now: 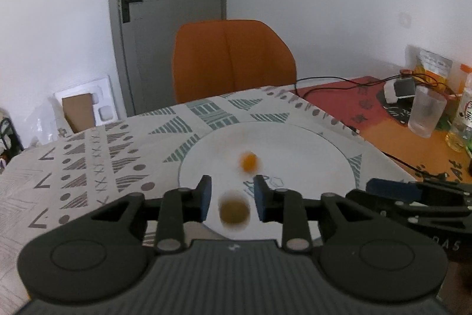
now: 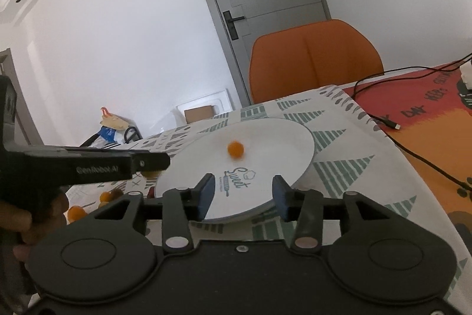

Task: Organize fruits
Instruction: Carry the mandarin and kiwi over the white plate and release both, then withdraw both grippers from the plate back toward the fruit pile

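Observation:
A white plate [image 1: 295,143] lies on the patterned tablecloth; it also shows in the right wrist view [image 2: 280,143]. One small orange fruit [image 1: 248,161] sits on it, also seen in the right wrist view [image 2: 235,149]. My left gripper [image 1: 232,198] is open over the plate's near edge, and a blurred brownish-orange fruit [image 1: 234,211] is between its fingers, not gripped. My right gripper [image 2: 242,195] is open and empty at the plate's near rim. A few more orange fruits [image 2: 77,211] lie on the cloth at the left, partly hidden by the left gripper's body [image 2: 88,164].
An orange chair [image 1: 233,61] stands behind the table. On the right are a red-orange mat [image 1: 368,108], black cables [image 2: 413,143], a glass [image 1: 424,114] and a bottle [image 1: 463,120]. A grey door [image 1: 168,5] is behind.

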A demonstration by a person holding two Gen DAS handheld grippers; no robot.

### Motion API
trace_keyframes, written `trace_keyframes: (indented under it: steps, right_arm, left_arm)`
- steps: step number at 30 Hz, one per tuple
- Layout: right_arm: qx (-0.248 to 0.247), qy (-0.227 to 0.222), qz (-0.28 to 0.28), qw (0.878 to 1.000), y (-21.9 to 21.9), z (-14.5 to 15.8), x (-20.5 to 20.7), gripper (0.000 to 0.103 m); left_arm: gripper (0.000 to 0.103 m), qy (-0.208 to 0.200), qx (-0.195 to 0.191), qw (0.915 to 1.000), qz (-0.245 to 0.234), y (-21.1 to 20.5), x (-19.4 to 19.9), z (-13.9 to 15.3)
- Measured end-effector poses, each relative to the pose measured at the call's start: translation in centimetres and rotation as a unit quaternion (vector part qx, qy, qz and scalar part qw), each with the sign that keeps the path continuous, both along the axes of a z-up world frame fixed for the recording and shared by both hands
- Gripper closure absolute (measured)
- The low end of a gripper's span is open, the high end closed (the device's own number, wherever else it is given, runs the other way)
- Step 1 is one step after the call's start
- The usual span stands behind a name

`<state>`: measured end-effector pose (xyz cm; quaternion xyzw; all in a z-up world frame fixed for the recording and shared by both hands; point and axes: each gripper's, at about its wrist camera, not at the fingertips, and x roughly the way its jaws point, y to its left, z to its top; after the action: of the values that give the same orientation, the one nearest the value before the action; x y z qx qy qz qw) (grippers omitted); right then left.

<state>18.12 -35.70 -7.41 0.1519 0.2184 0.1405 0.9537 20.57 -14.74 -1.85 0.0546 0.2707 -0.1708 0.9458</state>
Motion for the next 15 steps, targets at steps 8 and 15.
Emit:
trace_keyframes:
  steps: [8,15]
  right_arm:
    - [-0.002,-0.006,0.0,1.0,0.5,0.3,-0.5,0.042]
    - [-0.007,-0.015,-0.007,1.0,1.3,1.0,-1.0,0.014]
  left_arm:
    - [0.037,-0.005,0.011,0.9995,0.028,1.7,-1.6,0.3]
    - [0.018,-0.018,0.017,0.9976,0.065,4.1,-3.2,1.1]
